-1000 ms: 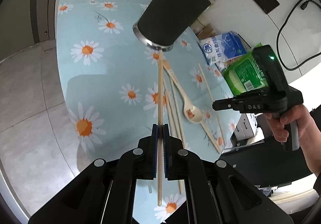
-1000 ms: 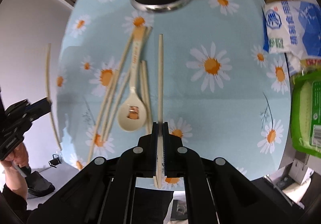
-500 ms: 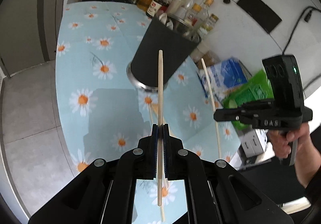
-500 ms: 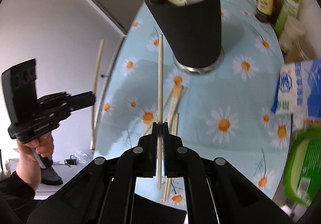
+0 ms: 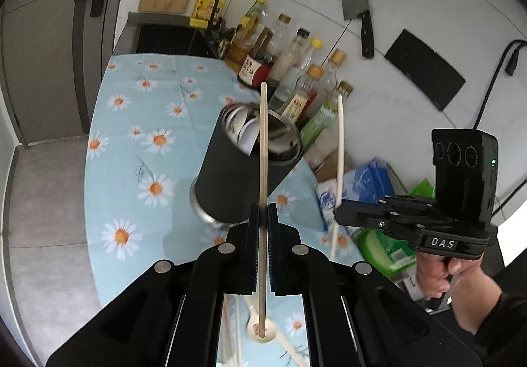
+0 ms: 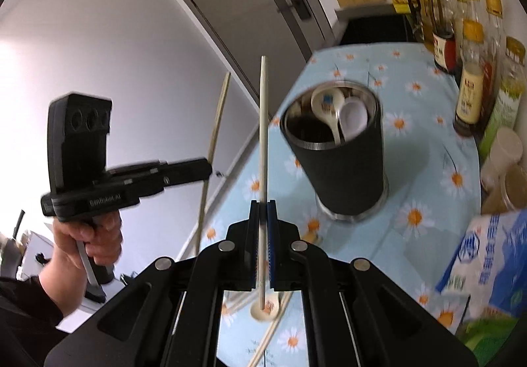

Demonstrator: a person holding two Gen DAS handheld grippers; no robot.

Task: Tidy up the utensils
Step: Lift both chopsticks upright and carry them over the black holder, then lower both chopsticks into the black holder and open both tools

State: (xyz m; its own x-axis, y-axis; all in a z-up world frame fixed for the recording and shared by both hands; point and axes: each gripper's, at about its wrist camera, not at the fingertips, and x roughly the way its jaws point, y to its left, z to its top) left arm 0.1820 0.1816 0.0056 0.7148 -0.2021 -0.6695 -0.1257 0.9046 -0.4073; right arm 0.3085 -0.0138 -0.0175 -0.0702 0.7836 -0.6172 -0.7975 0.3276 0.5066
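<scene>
Lifting Two Chopsticks Toward the Holder

Spreading across the frame, the pale blue daisy-print tablecloth (image 5: 131, 143) carries one black cylindrical utensil holder with a steel rim (image 6: 339, 166), two white ceramic spoons (image 6: 346, 117) already standing inside. One left gripper (image 5: 262, 219) and one right gripper (image 6: 262, 215) are each pinched tight on a single pale wooden chopstick (image 5: 263, 149), both held aloft just short of the holder. One loose spoon (image 6: 265, 309) and a few chopsticks lie below. Judged mid-transfer; next, each tip needs tilting down over the rim before release
</scene>
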